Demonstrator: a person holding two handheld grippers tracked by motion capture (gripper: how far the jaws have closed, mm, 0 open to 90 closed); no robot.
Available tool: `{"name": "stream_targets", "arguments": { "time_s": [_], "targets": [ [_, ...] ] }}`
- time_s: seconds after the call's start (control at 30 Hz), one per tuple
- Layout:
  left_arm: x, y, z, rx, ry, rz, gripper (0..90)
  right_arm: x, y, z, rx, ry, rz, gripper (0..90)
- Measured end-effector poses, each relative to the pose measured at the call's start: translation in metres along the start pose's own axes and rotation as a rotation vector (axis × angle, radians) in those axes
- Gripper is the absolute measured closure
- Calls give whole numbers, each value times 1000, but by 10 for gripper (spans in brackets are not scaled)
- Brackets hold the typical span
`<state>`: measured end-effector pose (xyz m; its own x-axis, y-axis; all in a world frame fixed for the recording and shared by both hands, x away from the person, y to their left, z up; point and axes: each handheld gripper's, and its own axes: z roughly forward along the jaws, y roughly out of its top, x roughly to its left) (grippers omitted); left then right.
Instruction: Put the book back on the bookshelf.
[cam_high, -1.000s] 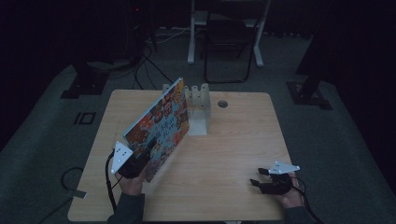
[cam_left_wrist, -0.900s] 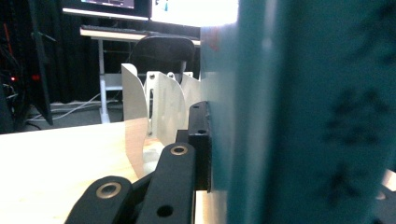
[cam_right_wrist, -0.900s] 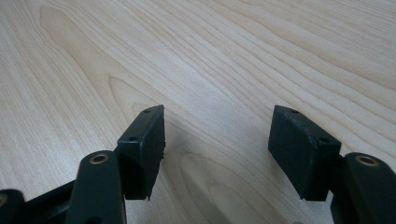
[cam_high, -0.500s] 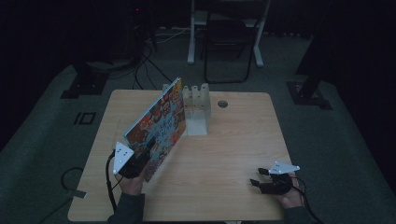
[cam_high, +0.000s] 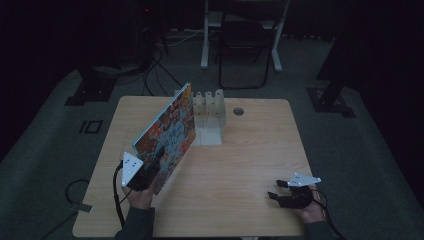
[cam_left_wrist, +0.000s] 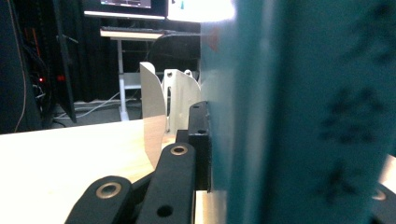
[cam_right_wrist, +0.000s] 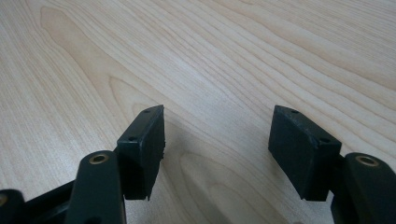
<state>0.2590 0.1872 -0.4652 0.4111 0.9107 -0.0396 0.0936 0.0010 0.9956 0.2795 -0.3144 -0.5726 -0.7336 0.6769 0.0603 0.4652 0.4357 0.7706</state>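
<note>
A large picture book (cam_high: 167, 134) with a colourful cover stands on edge, tilted, running from the table's front left toward a white slotted rack (cam_high: 209, 112) at the back. My left gripper (cam_high: 150, 167) is shut on the book's near end. In the left gripper view the teal cover (cam_left_wrist: 303, 112) is pressed against the left jaw, and the rack's white dividers (cam_left_wrist: 161, 109) rise beyond it. My right gripper (cam_high: 277, 191) rests low at the table's front right, open, with bare wood between its jaws (cam_right_wrist: 217, 133).
The wooden table (cam_high: 250, 150) has a round cable hole (cam_high: 238, 111) right of the rack. Behind the table stand a chair (cam_high: 245, 45) and white desk legs on dark carpet. Cables trail on the floor at the left.
The book's far end has slid slightly closer to the rack. The right gripper has not moved.
</note>
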Motion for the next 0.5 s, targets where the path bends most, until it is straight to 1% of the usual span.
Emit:
{"name": "stream_targets", "arguments": {
  "time_s": [0.2, 0.3, 0.33, 0.5],
  "targets": [
    [-1, 1, 2, -1, 19, 5, 812, 0, 0, 0, 0, 0, 0, 355],
    [-1, 0, 3, 1, 28, 14, 812, 0, 0, 0, 0, 0, 0, 355],
    [-2, 0, 5, 1, 37, 14, 812, 0, 0, 0, 0, 0, 0, 355],
    [-3, -1, 9, 10, 48, 28, 812, 0, 0, 0, -1, 2, 1, 354]
  ]
}}
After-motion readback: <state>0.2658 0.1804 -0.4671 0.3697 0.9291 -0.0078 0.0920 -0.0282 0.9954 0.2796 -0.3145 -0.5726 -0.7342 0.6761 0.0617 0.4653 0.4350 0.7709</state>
